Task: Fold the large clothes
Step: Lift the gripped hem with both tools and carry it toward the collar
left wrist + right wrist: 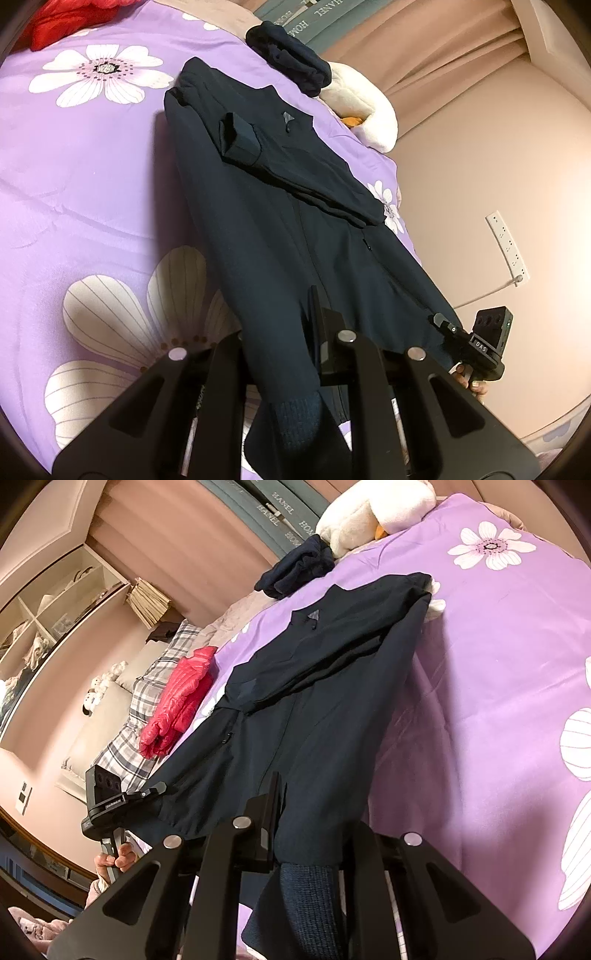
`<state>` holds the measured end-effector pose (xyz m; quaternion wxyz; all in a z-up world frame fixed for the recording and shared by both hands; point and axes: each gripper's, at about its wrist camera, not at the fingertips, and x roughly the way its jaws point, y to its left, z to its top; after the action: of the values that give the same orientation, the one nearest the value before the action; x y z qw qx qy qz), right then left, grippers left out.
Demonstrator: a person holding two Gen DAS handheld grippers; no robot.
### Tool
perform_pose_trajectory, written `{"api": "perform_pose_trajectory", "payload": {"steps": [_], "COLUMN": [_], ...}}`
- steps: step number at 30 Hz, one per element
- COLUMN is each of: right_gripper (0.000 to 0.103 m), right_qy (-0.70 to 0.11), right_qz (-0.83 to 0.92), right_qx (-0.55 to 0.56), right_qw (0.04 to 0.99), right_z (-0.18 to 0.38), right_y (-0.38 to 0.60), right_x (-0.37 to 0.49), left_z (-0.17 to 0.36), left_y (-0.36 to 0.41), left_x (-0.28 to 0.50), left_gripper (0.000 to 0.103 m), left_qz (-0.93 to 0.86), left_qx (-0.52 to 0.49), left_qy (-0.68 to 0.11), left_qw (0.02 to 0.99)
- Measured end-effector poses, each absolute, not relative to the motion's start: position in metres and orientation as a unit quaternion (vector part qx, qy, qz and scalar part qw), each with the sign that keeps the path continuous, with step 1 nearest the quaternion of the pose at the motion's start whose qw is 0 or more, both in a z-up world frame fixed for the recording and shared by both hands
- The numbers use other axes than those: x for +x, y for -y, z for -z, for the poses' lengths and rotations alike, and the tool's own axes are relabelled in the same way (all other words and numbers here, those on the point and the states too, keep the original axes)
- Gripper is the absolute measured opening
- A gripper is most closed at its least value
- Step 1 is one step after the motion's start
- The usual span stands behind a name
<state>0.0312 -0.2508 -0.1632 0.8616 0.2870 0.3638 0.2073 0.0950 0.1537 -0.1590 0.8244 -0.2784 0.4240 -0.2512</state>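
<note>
Bed [92,177] w/ purple floral duvet fills most of both views. Navy zip jacket [280,229] lies front-up along it, collar at far end, ribbed hem at near end. Both sleeves folded in across chest; one cuff [236,140] sits on upper front. Hem end is raised off the duvet, far end flat on bed.

Left tool [321,332]: jaws narrow, pinched on jacket hem, ribbed band hanging below the fingers. Right tool [277,812]: also narrow, clamped on hem at other corner; ribbed band droops under it. Each tool shows in the other's view at the hem edge, w/ a hand on its handle [118,856].

Beyond collar: bundled dark navy garment [291,62], touching a white plush toy [365,107] w/ orange beak. Red puffer jacket [177,701] lies beside the navy one, partly on a plaid pillow [147,716]. Pink wall [480,184] w/ white power strip [508,251] and cable. Open shelving [55,602] w/ clutter past the pillow; stacked papers on its end.
</note>
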Motion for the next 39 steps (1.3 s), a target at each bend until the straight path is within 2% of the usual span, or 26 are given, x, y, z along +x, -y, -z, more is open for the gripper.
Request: {"api": "perform_pose_trajectory", "payload": {"steps": [13, 39], "right_gripper": [0.013, 0.013], "right_qy": [-0.347, -0.25], "right_qz": [-0.231, -0.327], "right_qx": [0.286, 0.284], "right_qw": [0.862, 0.866], "right_z": [0.147, 0.062], "right_y": [0.254, 0.259], "right_x": [0.029, -0.019], "left_z": [0.145, 0.064], "left_y": [-0.155, -0.17], "left_x": [0.082, 0.007], "left_gripper": [0.011, 0.011], "left_qz": [0.264, 0.32], "left_qx": [-0.272, -0.283], "left_qy": [-0.41, -0.322], "left_qw": [0.829, 0.845]}}
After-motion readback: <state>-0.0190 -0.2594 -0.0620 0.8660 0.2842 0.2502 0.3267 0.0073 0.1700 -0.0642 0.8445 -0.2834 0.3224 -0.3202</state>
